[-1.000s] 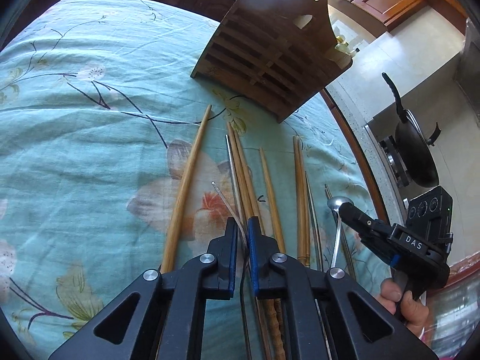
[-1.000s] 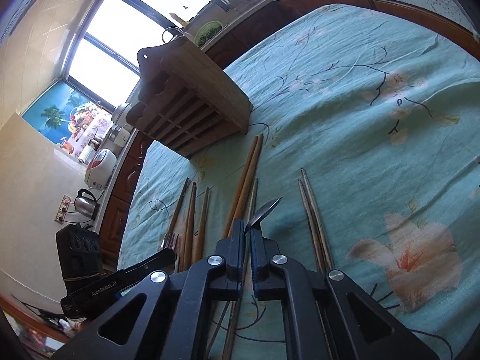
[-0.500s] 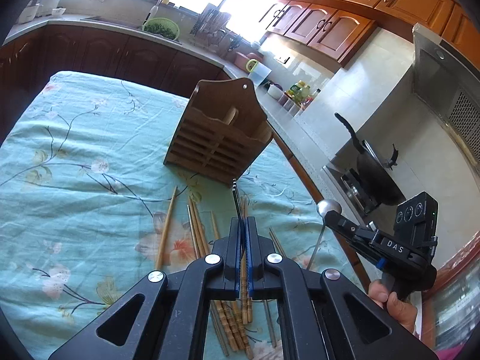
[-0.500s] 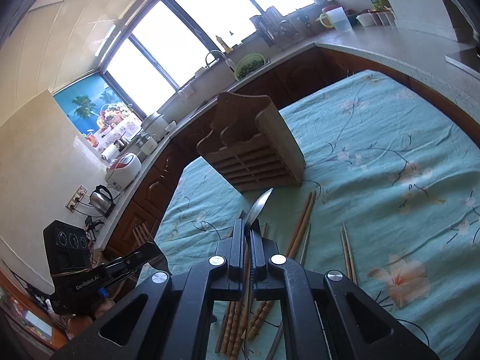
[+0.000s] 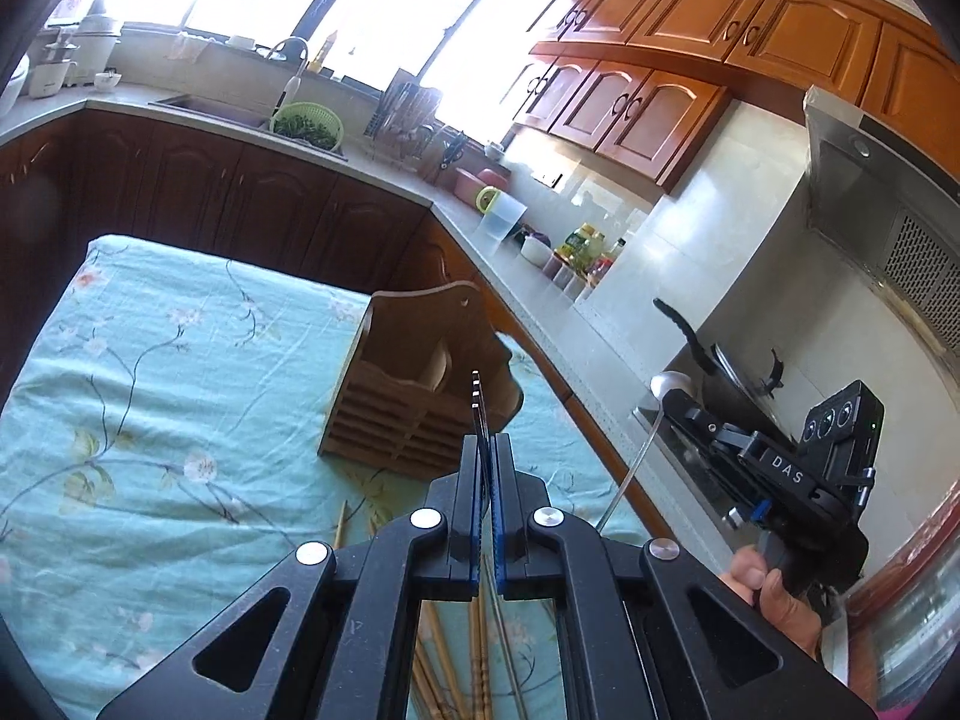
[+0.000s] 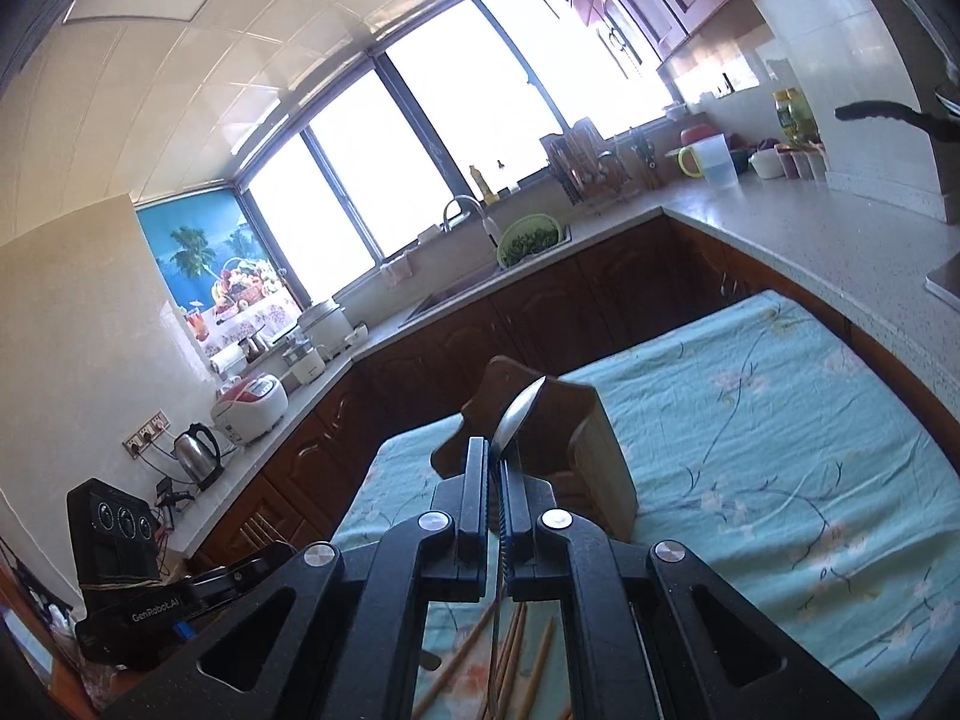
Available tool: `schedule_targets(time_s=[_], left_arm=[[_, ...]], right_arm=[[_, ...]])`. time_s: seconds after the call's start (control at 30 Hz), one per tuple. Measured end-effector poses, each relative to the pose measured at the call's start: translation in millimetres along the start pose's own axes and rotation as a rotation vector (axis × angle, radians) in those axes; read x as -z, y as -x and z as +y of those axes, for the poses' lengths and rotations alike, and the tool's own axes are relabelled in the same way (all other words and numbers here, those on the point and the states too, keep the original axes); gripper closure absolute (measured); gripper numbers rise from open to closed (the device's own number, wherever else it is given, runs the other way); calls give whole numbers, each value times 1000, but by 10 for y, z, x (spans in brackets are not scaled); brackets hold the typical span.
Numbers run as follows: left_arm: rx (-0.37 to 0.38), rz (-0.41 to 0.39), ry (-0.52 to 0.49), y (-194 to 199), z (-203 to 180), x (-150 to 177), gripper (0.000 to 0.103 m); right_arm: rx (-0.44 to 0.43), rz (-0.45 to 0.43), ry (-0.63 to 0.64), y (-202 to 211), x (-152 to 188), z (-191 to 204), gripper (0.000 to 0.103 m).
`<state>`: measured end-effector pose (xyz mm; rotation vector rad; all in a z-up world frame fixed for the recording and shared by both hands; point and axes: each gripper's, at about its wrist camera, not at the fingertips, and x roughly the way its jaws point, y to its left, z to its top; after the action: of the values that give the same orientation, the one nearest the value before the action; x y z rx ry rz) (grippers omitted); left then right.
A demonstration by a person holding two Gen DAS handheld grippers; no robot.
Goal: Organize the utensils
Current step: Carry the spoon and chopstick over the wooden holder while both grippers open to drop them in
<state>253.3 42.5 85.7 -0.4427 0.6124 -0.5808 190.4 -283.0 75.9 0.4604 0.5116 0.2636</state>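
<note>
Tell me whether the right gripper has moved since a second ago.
Yes. The right gripper, shut on the spoon, rose from the chopsticks on the tablecloth toward the wooden holder.

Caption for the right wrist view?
Right gripper holds a metal spoon raised before the wooden utensil holder.

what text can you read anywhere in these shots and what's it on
"DAS": on the right gripper body, in the left wrist view.
"GenRobot.AI": on the left gripper body, in the right wrist view.
Bottle labels on the counter: too small to read.
</note>
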Motion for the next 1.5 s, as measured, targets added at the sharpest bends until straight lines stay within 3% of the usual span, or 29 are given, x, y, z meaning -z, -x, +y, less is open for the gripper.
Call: schedule_targets(time_s=[0.27,0.5,0.73,0.9,1.13,1.5], left_arm=[[49,-98,29,-450,161,-672,103],[42,-160,86,-1105,489,-836,103],[-21,-127,108,-1786,741,-629,103],[-56,-81,141,-2048,876,-480,100],[-100,-36,96,-2002,796,-465,99],[-108,-29,88,-1946,710,-514,98]], right_arm=[[4,-161,-31,-340,-526,-39,100],[80,-228,12,-748,-688,-108,100],[136,-182,76,-1078,-346,-235,100],[142,-122,89,-1171,-87,-334,100],[131,-41,70,-1228,51,-430,100],[128,-8,41,-1276,28,-469,100]])
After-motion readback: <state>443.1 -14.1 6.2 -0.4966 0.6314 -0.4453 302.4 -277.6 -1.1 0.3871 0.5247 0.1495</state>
